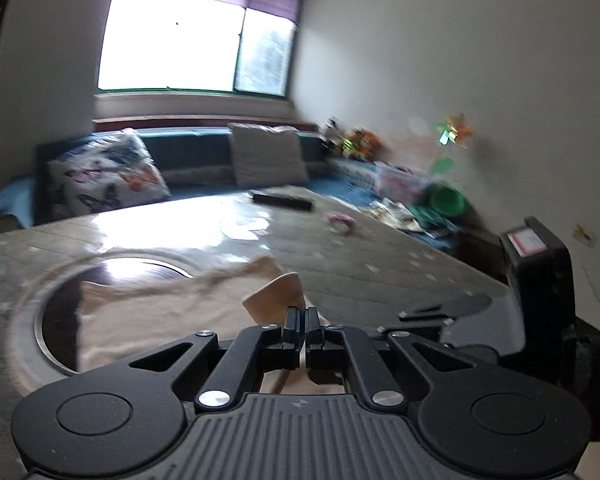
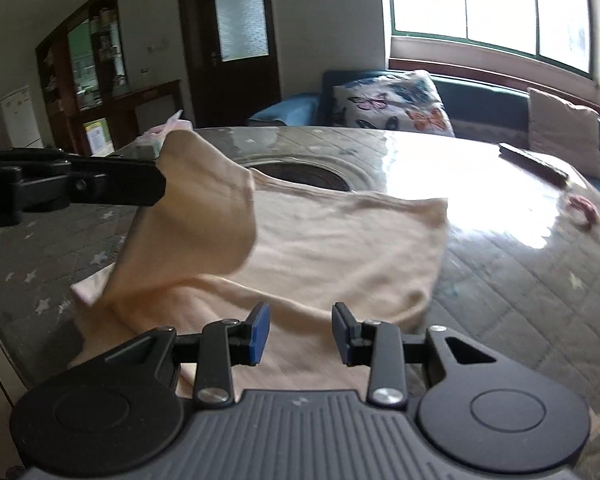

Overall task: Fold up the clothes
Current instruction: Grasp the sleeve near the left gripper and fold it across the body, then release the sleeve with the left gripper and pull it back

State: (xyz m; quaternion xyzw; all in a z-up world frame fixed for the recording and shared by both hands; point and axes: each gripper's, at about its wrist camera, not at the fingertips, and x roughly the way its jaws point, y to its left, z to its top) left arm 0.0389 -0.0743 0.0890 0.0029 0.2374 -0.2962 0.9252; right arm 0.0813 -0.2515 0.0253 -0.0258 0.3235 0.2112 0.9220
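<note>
A cream-coloured garment [image 2: 320, 248] lies spread on the round table [image 2: 500, 264], partly over its dark centre disc [image 2: 300, 172]. My left gripper [image 1: 302, 320] is shut on a corner of the garment [image 1: 276, 300] and holds it lifted above the table. It shows from the side in the right wrist view [image 2: 158, 186], with the cloth hanging from it in a fold. My right gripper [image 2: 300, 328] is open and empty, just above the near edge of the garment. It shows at the right in the left wrist view [image 1: 540, 280].
A dark remote [image 2: 532, 164] and a small pink object [image 2: 582, 210] lie on the far side of the table. A sofa with a butterfly cushion [image 2: 396, 104] stands behind under the window. Toys and a green bowl [image 1: 446, 200] are at the right wall.
</note>
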